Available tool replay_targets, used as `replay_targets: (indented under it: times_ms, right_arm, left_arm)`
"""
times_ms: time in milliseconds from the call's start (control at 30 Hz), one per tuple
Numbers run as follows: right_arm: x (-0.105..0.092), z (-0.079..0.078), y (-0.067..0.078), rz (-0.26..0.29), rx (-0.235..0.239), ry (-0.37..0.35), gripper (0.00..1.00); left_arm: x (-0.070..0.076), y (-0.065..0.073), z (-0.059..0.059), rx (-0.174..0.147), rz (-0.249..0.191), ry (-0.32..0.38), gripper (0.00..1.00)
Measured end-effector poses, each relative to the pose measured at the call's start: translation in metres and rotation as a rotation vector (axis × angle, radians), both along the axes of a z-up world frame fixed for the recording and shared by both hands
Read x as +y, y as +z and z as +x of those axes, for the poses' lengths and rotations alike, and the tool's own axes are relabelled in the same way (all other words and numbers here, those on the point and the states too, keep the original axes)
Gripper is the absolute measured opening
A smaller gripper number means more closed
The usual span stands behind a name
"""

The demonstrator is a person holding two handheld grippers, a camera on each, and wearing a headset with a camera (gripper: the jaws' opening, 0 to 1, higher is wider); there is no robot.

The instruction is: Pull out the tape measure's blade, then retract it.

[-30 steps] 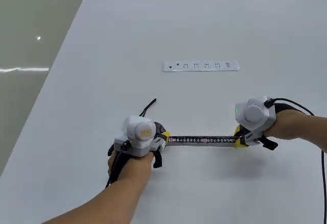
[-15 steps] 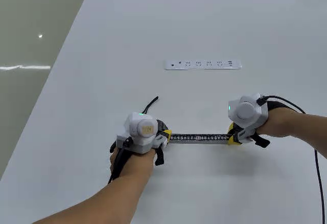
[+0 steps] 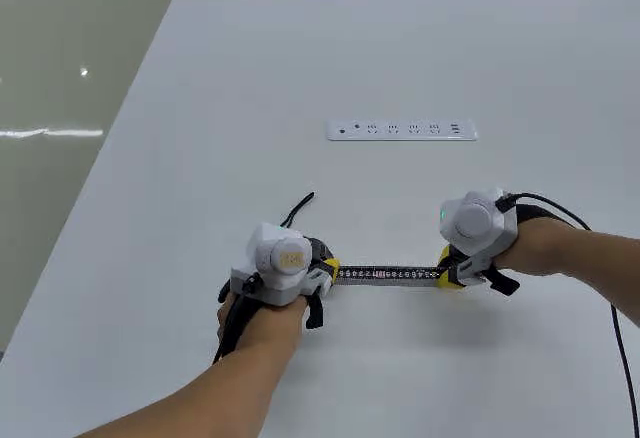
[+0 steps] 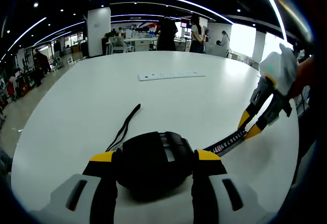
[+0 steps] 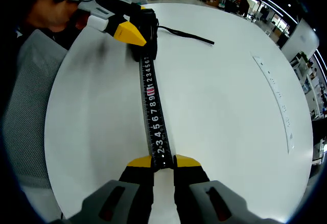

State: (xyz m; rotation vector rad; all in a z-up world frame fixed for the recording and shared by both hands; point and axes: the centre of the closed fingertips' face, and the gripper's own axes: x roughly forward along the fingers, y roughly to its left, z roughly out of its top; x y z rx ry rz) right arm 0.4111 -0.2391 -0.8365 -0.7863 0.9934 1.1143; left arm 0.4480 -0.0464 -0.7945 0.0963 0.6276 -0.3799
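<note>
The black tape measure case rests on the white table, clamped between the yellow-tipped jaws of my left gripper, also in the head view as left gripper. Its wrist strap trails away behind it. The numbered blade runs flat along the table to my right gripper. In the right gripper view that blade leads from the case to my right gripper, shut on the blade's end.
A white power strip lies flat further back on the table. A black cable hangs from the right hand. Shiny floor lies beyond the table's left edge. People and desks stand far off in the room.
My right gripper has moved left toward the case, still holding the blade's end, so the exposed blade is shorter. The left gripper and case stay put.
</note>
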Motion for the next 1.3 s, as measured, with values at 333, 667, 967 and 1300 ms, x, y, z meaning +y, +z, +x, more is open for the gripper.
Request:
replay_targets:
  times_ms: [333, 667, 967, 1300]
  right_arm:
    - [0.015, 0.003, 0.000, 0.012, 0.014, -0.002, 0.14]
    - [0.035, 0.005, 0.002, 0.027, 0.022, 0.010, 0.14]
    - [0.051, 0.007, 0.004, 0.030, 0.024, 0.028, 0.14]
    - [0.074, 0.009, 0.000, 0.046, 0.024, 0.046, 0.14]
  left_arm:
    - [0.000, 0.000, 0.000, -0.005, 0.001, -0.006, 0.54]
    - [-0.001, 0.000, -0.001, -0.007, -0.001, -0.007, 0.54]
    - [-0.001, 0.000, 0.000, -0.008, -0.005, -0.008, 0.54]
    - [0.000, 0.000, 0.000, -0.010, -0.005, -0.009, 0.54]
